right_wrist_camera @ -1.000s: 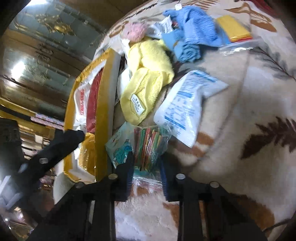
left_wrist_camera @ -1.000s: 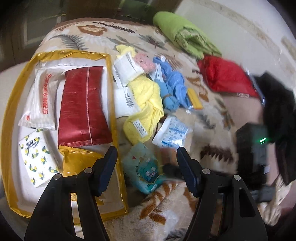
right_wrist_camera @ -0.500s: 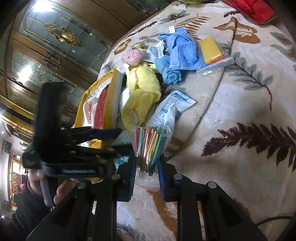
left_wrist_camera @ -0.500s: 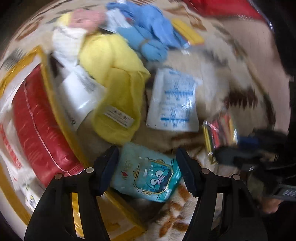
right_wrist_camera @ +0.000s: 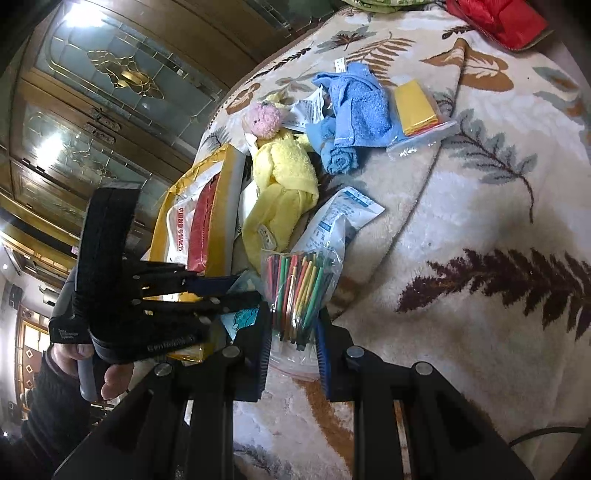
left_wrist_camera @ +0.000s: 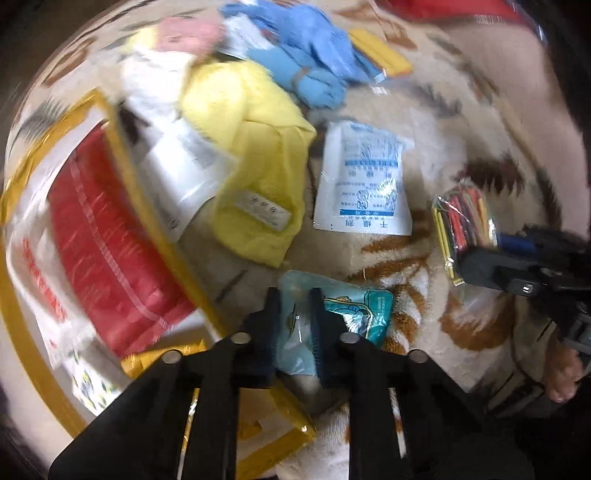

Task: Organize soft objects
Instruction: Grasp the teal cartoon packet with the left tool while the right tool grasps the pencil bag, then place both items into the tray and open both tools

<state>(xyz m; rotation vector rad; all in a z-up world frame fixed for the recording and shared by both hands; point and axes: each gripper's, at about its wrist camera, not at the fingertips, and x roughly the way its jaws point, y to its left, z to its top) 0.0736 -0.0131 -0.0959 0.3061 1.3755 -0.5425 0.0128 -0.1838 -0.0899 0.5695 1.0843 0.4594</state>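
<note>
My left gripper [left_wrist_camera: 294,308] is shut on a teal cartoon packet [left_wrist_camera: 354,310] lying on the leaf-patterned blanket beside the gold tray [left_wrist_camera: 122,166]; it also shows in the right wrist view [right_wrist_camera: 236,288]. My right gripper [right_wrist_camera: 293,328] is shut on a clear bag of coloured sticks [right_wrist_camera: 299,284], held above the blanket; the bag also shows at the right of the left wrist view [left_wrist_camera: 463,225]. A yellow towel [left_wrist_camera: 255,155], a blue towel [left_wrist_camera: 310,70], a pink plush [left_wrist_camera: 188,33] and a white sachet [left_wrist_camera: 364,184] lie beyond.
The gold tray holds a red packet [left_wrist_camera: 107,240], a white packet and a small floral packet. A yellow item in a zip bag [right_wrist_camera: 415,105] and a red cushion [right_wrist_camera: 498,18] lie farther back. Wooden glass-door cabinets [right_wrist_camera: 110,85] stand behind the bed.
My left gripper has moved down onto the teal packet and closed on it. My right gripper has lifted the bag of sticks up and away to the right.
</note>
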